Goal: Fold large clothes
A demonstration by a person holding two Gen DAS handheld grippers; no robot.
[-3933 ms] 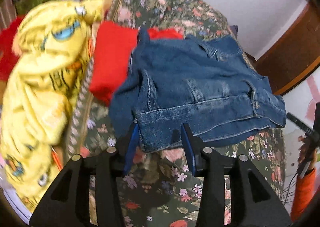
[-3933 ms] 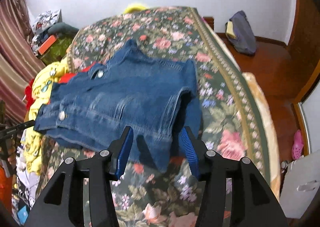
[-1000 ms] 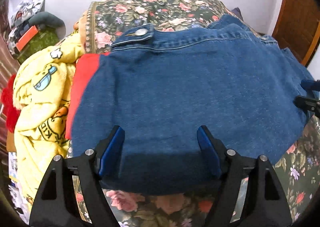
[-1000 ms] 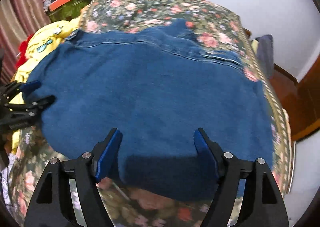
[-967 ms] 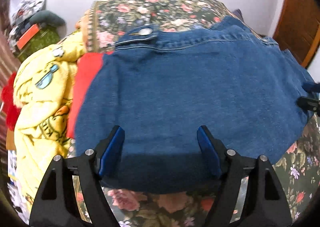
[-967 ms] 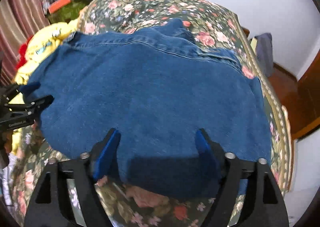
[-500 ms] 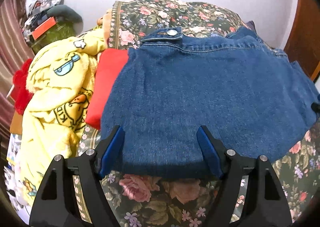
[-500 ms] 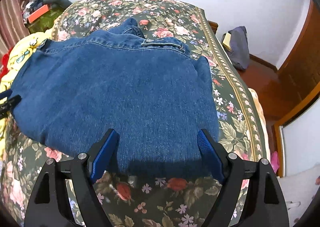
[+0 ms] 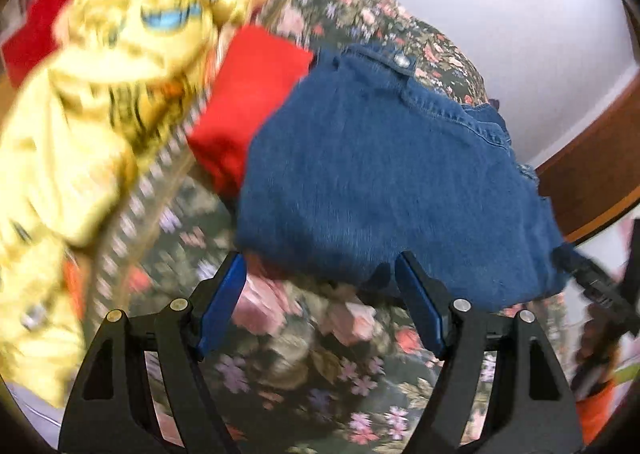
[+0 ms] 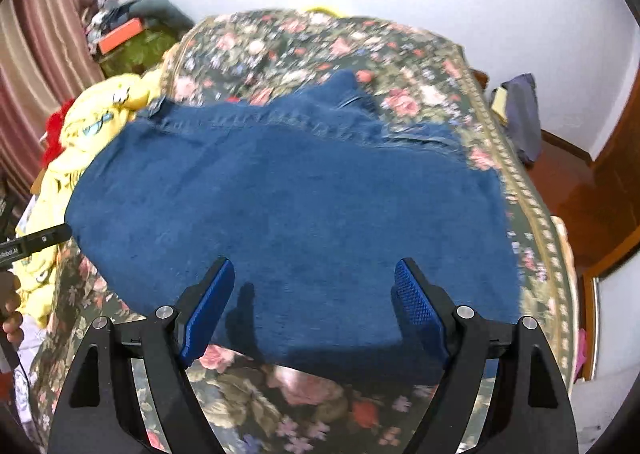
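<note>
A folded blue denim jacket lies flat on the floral bedspread, its smooth back panel facing up and a metal button at its far edge. In the right wrist view the denim jacket fills the middle. My left gripper is open just in front of the jacket's near left corner, nothing between its blue pads. My right gripper hangs open over the jacket's near edge, its fingers apart from the cloth. The left gripper's tip shows at the left edge of the right wrist view.
A red garment lies under the jacket's left side. Beside it a yellow cartoon-print blanket is heaped along the bed's left edge. A wooden floor and a dark bag lie right of the bed. Curtains hang at the left.
My left gripper has swung to the left and rolled, so the jacket now sits right of centre and the yellow blanket fills the left. The right gripper pulled back slightly, then returned over the jacket.
</note>
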